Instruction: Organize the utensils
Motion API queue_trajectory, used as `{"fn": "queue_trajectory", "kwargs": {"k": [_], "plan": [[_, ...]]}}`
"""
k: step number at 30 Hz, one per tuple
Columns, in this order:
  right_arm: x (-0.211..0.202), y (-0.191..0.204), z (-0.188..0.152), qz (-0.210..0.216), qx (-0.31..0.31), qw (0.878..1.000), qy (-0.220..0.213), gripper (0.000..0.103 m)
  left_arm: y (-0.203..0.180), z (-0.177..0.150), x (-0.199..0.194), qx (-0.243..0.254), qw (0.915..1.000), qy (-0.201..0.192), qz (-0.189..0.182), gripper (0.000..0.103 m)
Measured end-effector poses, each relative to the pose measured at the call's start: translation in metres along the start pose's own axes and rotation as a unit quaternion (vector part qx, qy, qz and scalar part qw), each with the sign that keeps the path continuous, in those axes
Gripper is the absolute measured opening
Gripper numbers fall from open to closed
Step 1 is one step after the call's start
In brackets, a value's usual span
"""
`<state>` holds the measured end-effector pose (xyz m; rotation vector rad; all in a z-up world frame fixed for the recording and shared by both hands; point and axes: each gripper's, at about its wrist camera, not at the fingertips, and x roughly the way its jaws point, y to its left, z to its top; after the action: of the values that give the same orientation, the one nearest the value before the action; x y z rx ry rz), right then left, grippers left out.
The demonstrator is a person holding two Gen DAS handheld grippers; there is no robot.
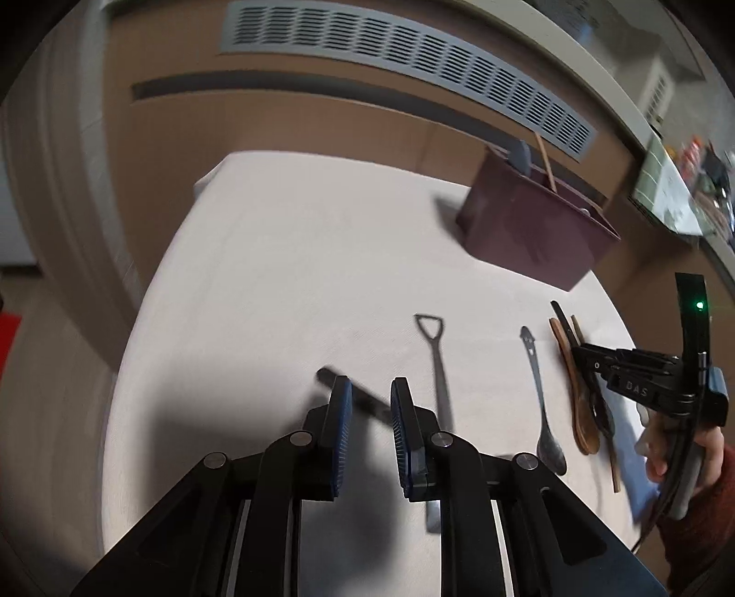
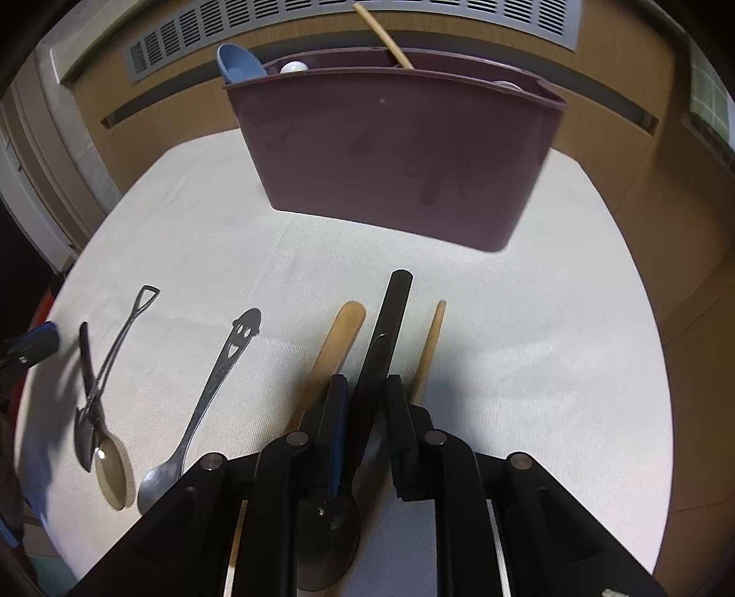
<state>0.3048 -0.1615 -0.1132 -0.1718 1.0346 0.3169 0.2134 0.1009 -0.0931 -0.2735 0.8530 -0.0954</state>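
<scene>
My left gripper (image 1: 373, 413) hangs low over the table, open, its blue pads astride the blurred handle of a dark spoon (image 1: 328, 377) without pressing on it. To its right lie a shovel-handled metal spoon (image 1: 434, 367) and a smiley-handled spoon (image 1: 539, 390). My right gripper (image 2: 367, 413) is shut on the handle of a black spoon (image 2: 390, 321), whose bowl sits under the fingers. That spoon lies between a wooden spoon (image 2: 337, 340) and a thin wooden stick (image 2: 429, 349). Behind stands the maroon utensil holder (image 2: 390, 151).
The holder holds a blue spoon (image 2: 236, 59), a wooden stick (image 2: 386, 36) and something white. The round table (image 1: 275, 275) has a pale cloth; its edge curves close behind my grippers. A hand in a red sleeve (image 1: 707, 454) holds the right gripper. A vented wall panel (image 1: 413, 59) stands beyond.
</scene>
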Motion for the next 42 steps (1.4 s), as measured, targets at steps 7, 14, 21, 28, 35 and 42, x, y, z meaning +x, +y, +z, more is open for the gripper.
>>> {"fn": "queue_trajectory", "kwargs": {"k": [7, 14, 21, 28, 35, 42], "plan": [[0.003, 0.004, 0.004, -0.011, -0.003, 1.0, -0.014, 0.012, -0.003, -0.019, -0.004, -0.002, 0.9996, 0.024, -0.012, 0.023], [-0.03, -0.021, -0.017, 0.017, 0.043, 0.998, -0.051, 0.01, -0.032, -0.015, -0.007, 0.053, 0.998, 0.022, -0.028, 0.029], [-0.062, -0.027, -0.033, 0.024, 0.04, 0.995, -0.089, 0.01, -0.055, 0.006, 0.028, 0.118, 0.9909, 0.062, 0.017, 0.028], [-0.074, -0.025, -0.038, 0.024, 0.023, 0.992, -0.121, 0.01, -0.07, 0.01, 0.051, 0.151, 0.9831, 0.094, 0.043, 0.027], [-0.079, -0.017, -0.044, 0.027, -0.001, 0.99, -0.139, 0.01, -0.067, 0.023, 0.062, 0.14, 0.9833, 0.111, 0.032, 0.023], [-0.09, -0.033, -0.053, 0.05, 0.026, 0.987, -0.15, 0.01, -0.067, 0.029, 0.05, 0.107, 0.9893, 0.098, 0.017, 0.006]]}}
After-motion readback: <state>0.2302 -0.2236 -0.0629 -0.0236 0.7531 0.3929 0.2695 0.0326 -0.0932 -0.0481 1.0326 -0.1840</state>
